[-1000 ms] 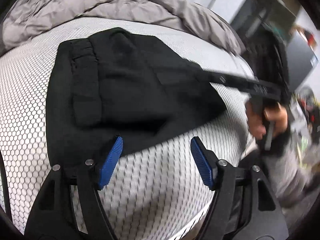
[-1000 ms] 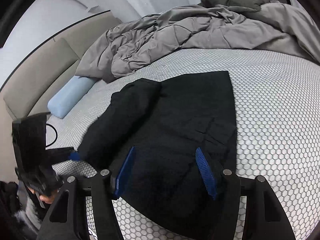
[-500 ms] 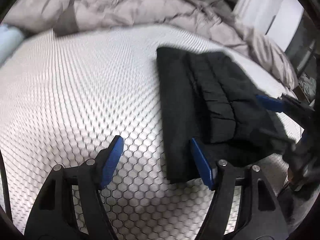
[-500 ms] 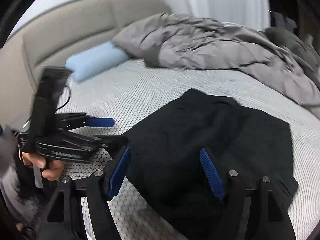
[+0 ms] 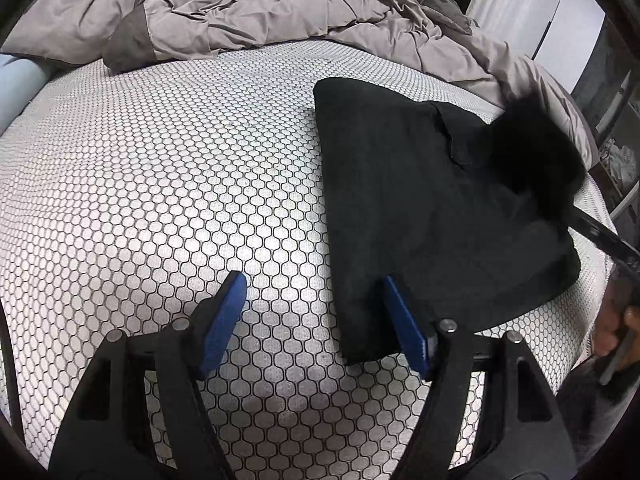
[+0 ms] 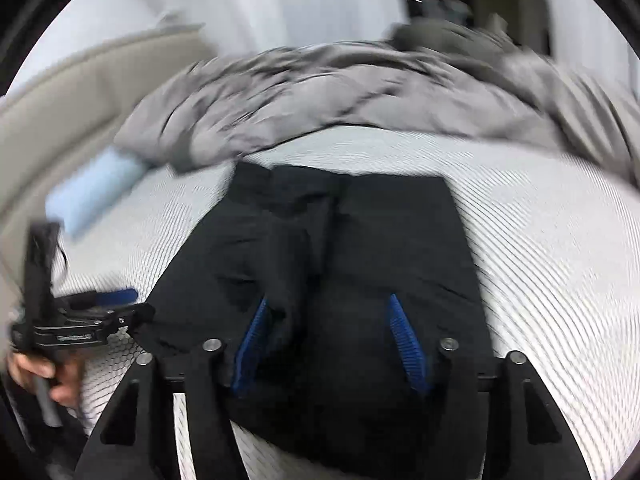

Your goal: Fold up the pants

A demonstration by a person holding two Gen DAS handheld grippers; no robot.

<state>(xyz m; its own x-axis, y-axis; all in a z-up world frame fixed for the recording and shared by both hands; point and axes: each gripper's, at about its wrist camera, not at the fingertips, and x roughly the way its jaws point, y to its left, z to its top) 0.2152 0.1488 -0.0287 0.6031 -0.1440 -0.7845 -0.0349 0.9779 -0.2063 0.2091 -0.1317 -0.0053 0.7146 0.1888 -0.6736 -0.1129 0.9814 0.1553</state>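
Black pants [image 5: 420,208] lie folded flat on the honeycomb-patterned mattress [image 5: 180,184]. My left gripper [image 5: 312,312] is open just above the sheet, with the near left corner of the pants against its right pad [image 5: 400,320]. In the blurred right wrist view the pants [image 6: 360,240] stretch away under my right gripper [image 6: 328,336]. Its jaws are closing, the cloth lies below and between them, and the pads do not press on it. The left gripper [image 6: 128,306] shows at the pants' left edge, held by a hand [image 6: 40,372].
A crumpled grey duvet [image 5: 280,12] is heaped along the far side of the bed. A light blue pillow [image 6: 96,192] lies by the beige headboard [image 6: 60,92]. White cupboard doors [image 5: 560,28] stand beyond the bed's right edge.
My left gripper swung from over the middle of the pants to their left corner and then held still. The right gripper swept round to face along the pants; its view is now blurred.
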